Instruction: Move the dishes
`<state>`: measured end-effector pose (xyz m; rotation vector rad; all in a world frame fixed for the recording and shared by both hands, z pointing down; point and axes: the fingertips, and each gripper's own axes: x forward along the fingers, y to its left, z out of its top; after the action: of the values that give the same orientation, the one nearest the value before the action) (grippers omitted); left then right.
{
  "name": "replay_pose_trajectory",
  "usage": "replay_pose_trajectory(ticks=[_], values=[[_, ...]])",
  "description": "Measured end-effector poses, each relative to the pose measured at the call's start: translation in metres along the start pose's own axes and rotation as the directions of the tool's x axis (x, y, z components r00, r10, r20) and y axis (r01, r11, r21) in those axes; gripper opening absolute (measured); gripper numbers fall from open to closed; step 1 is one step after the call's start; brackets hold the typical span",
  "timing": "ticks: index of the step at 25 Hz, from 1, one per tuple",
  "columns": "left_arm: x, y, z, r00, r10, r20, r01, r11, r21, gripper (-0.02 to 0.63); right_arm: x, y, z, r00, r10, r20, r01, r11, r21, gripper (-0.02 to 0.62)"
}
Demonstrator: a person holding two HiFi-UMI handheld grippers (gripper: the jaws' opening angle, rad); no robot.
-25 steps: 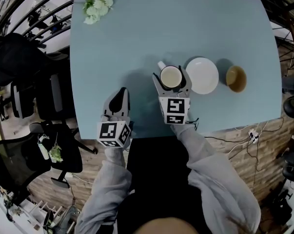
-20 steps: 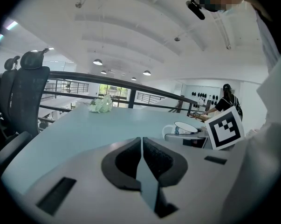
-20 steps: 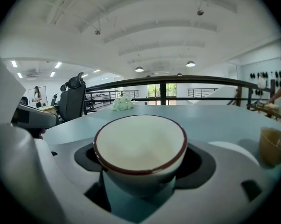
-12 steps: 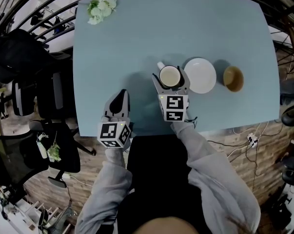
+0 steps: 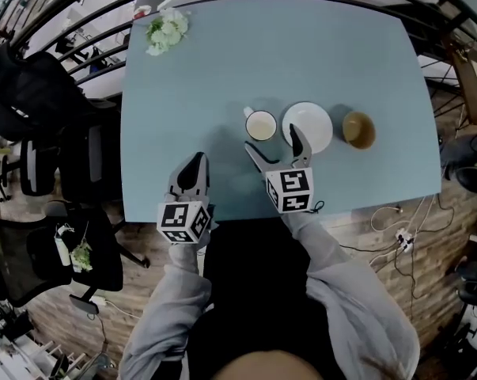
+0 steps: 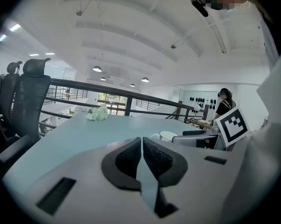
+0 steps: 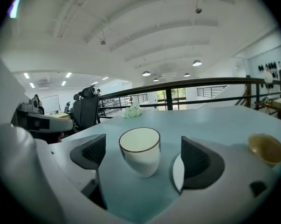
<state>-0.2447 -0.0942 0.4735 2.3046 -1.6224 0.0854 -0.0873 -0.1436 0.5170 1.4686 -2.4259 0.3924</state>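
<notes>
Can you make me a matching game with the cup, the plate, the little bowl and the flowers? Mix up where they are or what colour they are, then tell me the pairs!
Things:
1. cup
2. plate
3. little bowl
4. flowers

Places and colours:
A. brown, at the right end of the row
B. at the far left corner of the table
C. white and flat, in the middle of the row
D. white and deep, at the left end of the row

Pairs: 1-D, 2-C, 3-A, 4-B
</notes>
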Motion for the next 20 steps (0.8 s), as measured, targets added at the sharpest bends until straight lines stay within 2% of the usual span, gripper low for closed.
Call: replay_pose_trajectory(ticks=[12,20], values=[[-0.022,-0.050,0.003,0.998,-0.038,0.046,0.039,0.999,-0.006,0.026,-0.091,-0.031,0.008,0.998,0.052,0.028,-0.052,0.999,0.012,0.488],[-0.032,-0.067,0.010,0.996,-0.047,0.077,0.044,0.998,0.036,0.026,-0.131,-0.060,0.016,0.997,-0.029,0.077,0.025,0.998,0.063,0.447]])
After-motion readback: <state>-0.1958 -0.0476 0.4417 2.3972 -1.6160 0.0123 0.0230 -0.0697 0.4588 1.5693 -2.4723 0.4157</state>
